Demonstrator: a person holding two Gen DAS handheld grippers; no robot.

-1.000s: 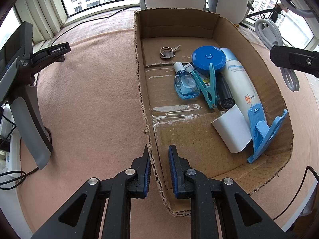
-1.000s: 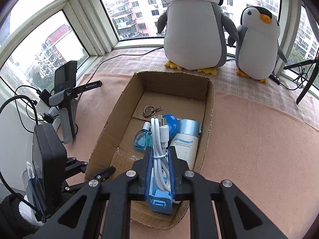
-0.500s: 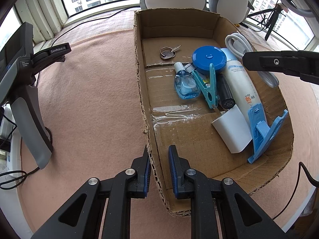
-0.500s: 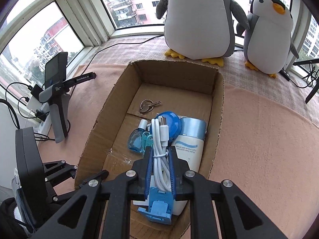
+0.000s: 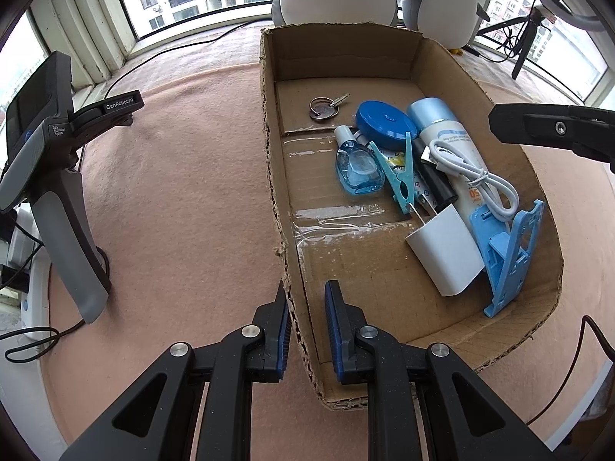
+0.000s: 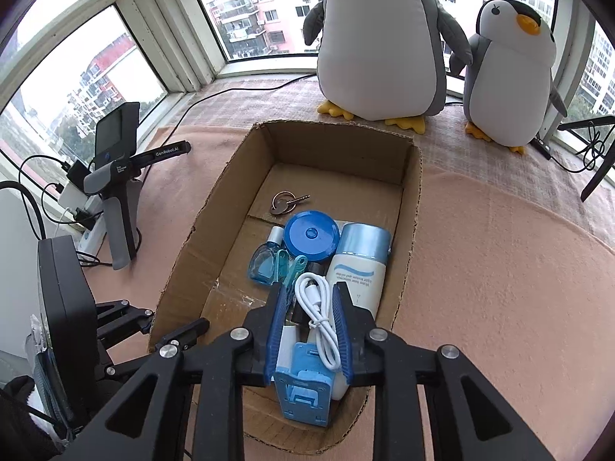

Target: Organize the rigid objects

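Note:
A cardboard box (image 5: 273, 176) (image 6: 200, 238) holds a key ring (image 5: 323, 108), blue round case (image 5: 385, 120), small blue bottle (image 5: 357, 167), teal clip (image 5: 399, 176), sunscreen tube (image 5: 446, 130), white charger (image 5: 446, 255) and blue stand (image 5: 511, 253). A coiled white cable (image 5: 472, 171) (image 6: 319, 315) lies on the tube. My left gripper (image 5: 305, 326) is shut on the box's left wall near the front corner. My right gripper (image 6: 309, 315) is open above the cable, its fingers either side of it and apart from it; its finger shows in the left view (image 5: 553, 130).
The box sits on a pink cloth (image 5: 173, 192). A spare handheld gripper on a stand (image 5: 57, 176) (image 6: 119, 192) is to the left. Two plush penguins (image 6: 384, 38) stand behind the box by the windows. A tripod and cables (image 6: 592, 153) are at the right.
My right gripper moved down over the box, opened and let go of the white cable, which now lies on the sunscreen tube. The left gripper and box have not moved.

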